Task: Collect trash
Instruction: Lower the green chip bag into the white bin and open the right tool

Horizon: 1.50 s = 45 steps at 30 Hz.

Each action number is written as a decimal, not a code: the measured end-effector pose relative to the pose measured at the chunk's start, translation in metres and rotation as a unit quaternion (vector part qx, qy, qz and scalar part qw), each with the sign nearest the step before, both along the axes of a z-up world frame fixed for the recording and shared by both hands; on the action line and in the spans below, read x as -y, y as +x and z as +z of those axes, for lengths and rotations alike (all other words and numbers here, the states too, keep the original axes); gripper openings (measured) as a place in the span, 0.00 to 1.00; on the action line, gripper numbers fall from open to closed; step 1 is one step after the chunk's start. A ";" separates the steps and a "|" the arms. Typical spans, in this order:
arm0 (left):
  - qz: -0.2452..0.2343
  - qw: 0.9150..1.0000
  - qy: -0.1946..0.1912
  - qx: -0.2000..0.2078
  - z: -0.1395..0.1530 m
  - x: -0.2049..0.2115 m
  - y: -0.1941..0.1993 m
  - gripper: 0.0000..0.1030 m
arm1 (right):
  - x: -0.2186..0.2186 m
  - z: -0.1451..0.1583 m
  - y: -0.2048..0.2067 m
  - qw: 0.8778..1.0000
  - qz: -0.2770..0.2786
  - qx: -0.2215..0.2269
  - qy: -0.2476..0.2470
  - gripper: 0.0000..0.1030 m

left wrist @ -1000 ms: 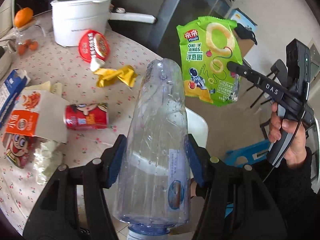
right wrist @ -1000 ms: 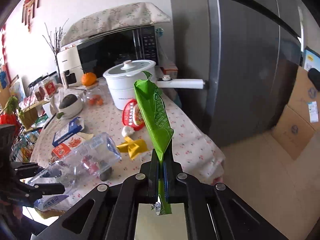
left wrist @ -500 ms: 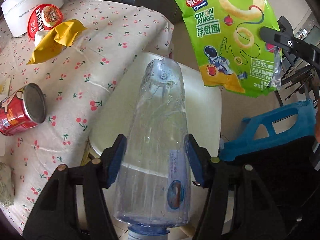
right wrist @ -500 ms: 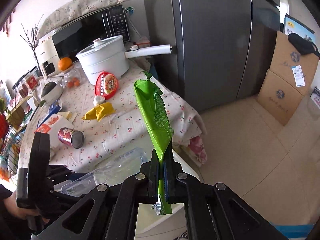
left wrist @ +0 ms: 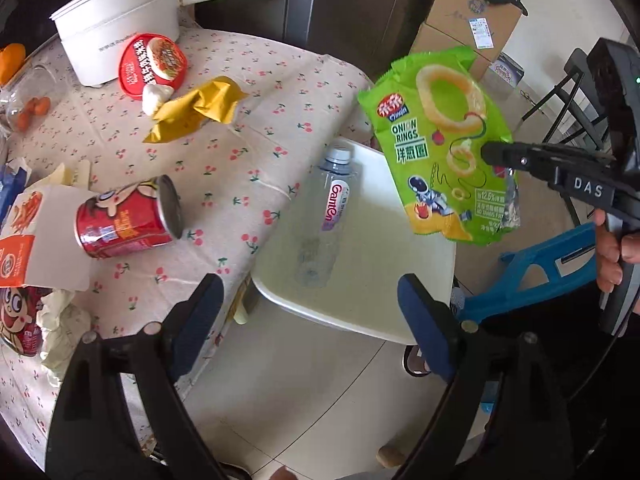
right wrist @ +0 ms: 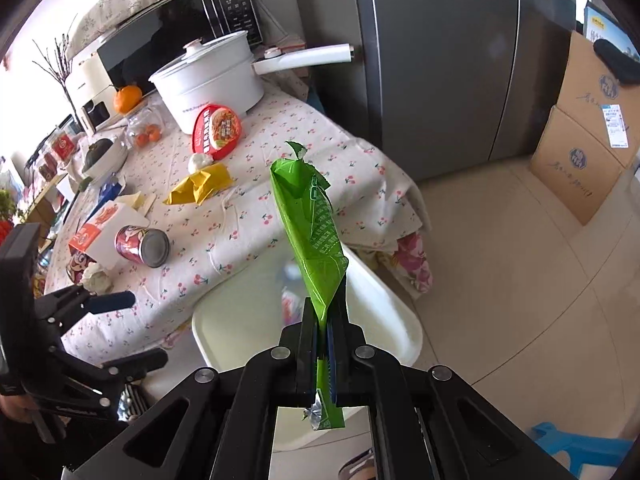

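A clear plastic bottle [left wrist: 332,216] lies inside the white bin [left wrist: 352,324] beside the table. My left gripper [left wrist: 308,284] hovers above the bin's near rim, its jaws opening wide with nothing between them. My right gripper [right wrist: 324,320] is shut on the bottom edge of a green onion-rings bag [right wrist: 312,232], which stands up from its jaws above the bin [right wrist: 208,336]. In the left wrist view the bag [left wrist: 440,140] hangs over the bin's far right side, pinched by the right gripper [left wrist: 494,152]. In the right wrist view the bottle is mostly hidden behind the bag.
On the cherry-print tablecloth [left wrist: 240,184] lie a red can [left wrist: 124,220], a yellow wrapper [left wrist: 196,108], a red noodle lid [left wrist: 152,64], a carton [left wrist: 36,236] and a white pot [left wrist: 120,20]. A blue stool [left wrist: 536,276] stands right of the bin, cardboard boxes [right wrist: 588,136] beyond.
The left jaws have spread and the bottle has dropped out of them into the white bin. The right gripper has sunk with the bag, closer over the bin.
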<state>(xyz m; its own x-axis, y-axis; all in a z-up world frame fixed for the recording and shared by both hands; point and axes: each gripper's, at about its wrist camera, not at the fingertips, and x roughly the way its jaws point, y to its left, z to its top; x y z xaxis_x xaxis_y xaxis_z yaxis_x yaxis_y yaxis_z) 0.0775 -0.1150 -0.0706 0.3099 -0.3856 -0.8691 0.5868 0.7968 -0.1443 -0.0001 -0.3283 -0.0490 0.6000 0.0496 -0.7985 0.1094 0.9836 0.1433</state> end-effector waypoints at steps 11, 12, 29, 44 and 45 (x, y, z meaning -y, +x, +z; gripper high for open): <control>0.074 0.997 -0.023 0.028 0.024 -0.069 0.001 0.96 | -0.040 -0.021 0.019 0.996 0.062 -0.051 0.041 0.05; 0.078 0.996 -0.023 0.027 0.024 -0.073 0.001 0.96 | -0.042 -0.023 0.020 0.995 0.066 -0.056 0.046 0.05; 0.090 0.995 -0.028 0.025 0.024 -0.093 -0.001 0.96 | -0.032 -0.066 0.026 0.966 0.058 -0.136 0.213 0.05; 0.090 0.995 -0.018 0.037 0.028 -0.089 -0.001 0.96 | -0.003 -0.080 0.021 0.977 -0.016 -0.176 0.121 0.63; 0.092 0.995 -0.016 0.040 0.028 -0.091 -0.001 0.96 | -0.002 -0.076 0.021 0.979 -0.018 -0.169 0.113 0.64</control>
<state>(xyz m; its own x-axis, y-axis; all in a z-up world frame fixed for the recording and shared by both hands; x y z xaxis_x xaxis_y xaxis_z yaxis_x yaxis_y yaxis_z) 0.0765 -0.0236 -0.0424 0.4449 -0.3435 -0.8271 0.4417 0.8875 -0.1310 0.0212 -0.3261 -0.1250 0.3086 0.2323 -0.9224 0.2212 0.9256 0.3072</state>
